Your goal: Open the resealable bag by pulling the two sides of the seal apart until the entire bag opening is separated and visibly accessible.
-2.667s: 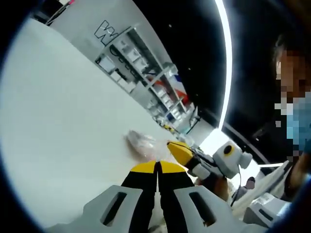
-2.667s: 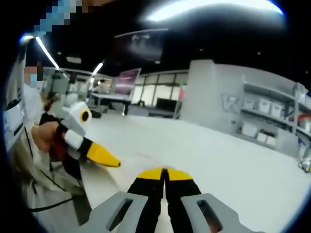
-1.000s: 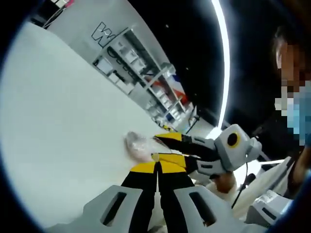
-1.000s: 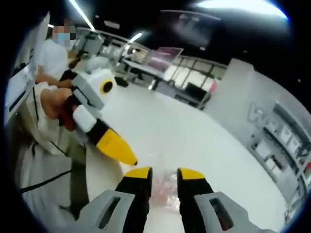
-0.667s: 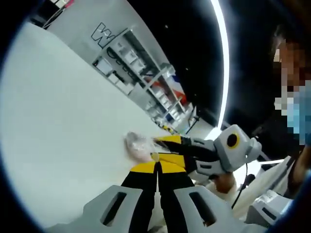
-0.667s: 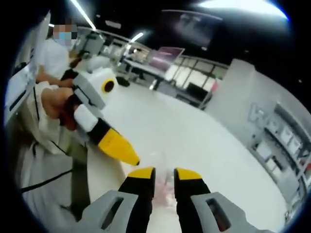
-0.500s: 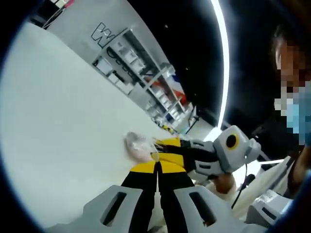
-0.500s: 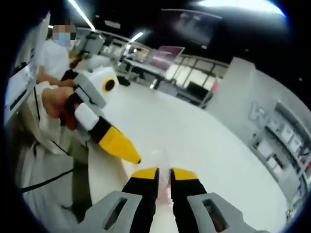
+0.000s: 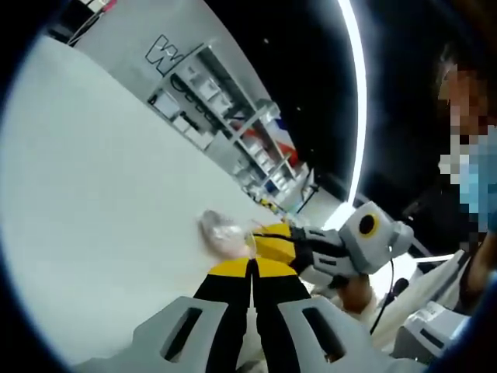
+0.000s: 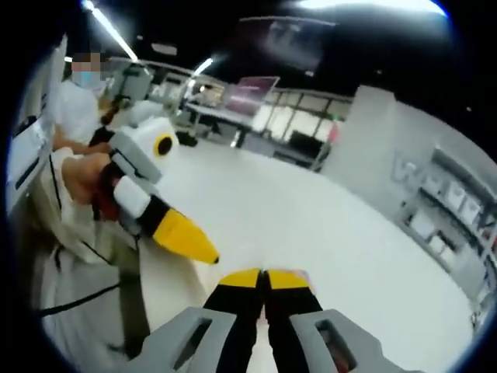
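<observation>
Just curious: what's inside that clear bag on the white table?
The bag looks crumpled, with something pinkish inside; too blurred to name. The right tongs cover its near edge.

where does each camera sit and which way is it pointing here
Left gripper view: rides the left gripper, looks along its closed jaws across the white table at the clear bag; the right gripper enters from the right.
Right gripper view: rides the right gripper, looks across the table; the left gripper and a hand show left.
Shared: table, both grippers.
</observation>
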The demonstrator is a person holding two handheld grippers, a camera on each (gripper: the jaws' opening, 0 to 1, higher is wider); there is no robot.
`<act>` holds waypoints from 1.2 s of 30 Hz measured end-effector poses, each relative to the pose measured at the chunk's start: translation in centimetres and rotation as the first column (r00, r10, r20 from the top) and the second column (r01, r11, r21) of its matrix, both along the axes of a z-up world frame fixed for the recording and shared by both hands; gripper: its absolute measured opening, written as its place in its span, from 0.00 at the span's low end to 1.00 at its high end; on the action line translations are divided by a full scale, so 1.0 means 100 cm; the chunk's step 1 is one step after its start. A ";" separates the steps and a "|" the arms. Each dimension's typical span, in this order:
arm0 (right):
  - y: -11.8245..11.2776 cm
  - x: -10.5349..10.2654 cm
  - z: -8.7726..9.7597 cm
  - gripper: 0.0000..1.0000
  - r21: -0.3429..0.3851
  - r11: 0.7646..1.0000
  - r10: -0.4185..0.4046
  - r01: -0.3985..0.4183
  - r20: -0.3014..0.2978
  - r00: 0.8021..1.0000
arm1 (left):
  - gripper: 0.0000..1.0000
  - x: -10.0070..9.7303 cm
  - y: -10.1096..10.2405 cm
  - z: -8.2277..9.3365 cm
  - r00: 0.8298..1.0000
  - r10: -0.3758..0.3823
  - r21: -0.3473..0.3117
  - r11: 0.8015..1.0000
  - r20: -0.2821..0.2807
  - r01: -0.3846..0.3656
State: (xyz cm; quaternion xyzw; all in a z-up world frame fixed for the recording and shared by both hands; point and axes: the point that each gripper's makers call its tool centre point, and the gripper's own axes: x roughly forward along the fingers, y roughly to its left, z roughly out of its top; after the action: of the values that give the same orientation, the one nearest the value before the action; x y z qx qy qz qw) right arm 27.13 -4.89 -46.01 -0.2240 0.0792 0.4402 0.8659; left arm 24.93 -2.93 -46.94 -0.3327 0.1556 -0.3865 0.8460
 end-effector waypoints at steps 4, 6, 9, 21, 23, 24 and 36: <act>-0.003 0.001 0.002 0.00 0.048 0.999 -0.016 0.017 -0.023 1.000 | 0.01 0.000 0.000 0.000 1.000 -0.003 -0.003 1.000 -0.002 0.003; -0.003 0.002 0.003 0.00 0.058 0.998 -0.024 0.025 -0.018 1.000 | 0.01 0.000 0.000 0.000 1.000 -0.002 -0.003 1.000 0.001 0.002; -0.003 0.002 0.005 0.00 0.070 0.997 -0.034 0.034 -0.012 0.999 | 0.01 0.000 0.000 0.000 1.000 0.000 -0.005 1.000 0.003 0.000; -0.010 0.005 0.016 0.00 0.144 0.987 -0.068 0.066 0.004 0.998 | 0.22 -0.003 -0.008 0.019 0.993 -0.006 -0.118 0.993 0.118 0.020; -0.012 0.006 0.018 0.00 0.164 0.984 -0.073 0.072 0.001 0.997 | 0.31 -0.001 -0.006 0.020 0.985 0.023 -0.068 0.998 0.173 -0.011; -0.014 0.006 0.019 0.00 0.170 0.983 -0.075 0.074 -0.001 0.997 | 0.33 0.001 -0.004 0.019 0.977 0.040 -0.028 0.999 0.210 -0.035; -0.024 0.012 0.029 0.00 0.228 0.968 -0.115 0.106 0.022 0.993 | 1.00 0.012 0.035 0.057 0.759 0.249 0.142 0.902 0.602 -0.408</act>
State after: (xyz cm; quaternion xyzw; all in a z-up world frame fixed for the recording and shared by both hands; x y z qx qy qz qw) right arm 28.33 -7.34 -43.12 -0.1270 0.0256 0.3934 0.9102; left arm 26.08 0.57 -41.23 -0.1080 -0.1156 -0.2878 0.9445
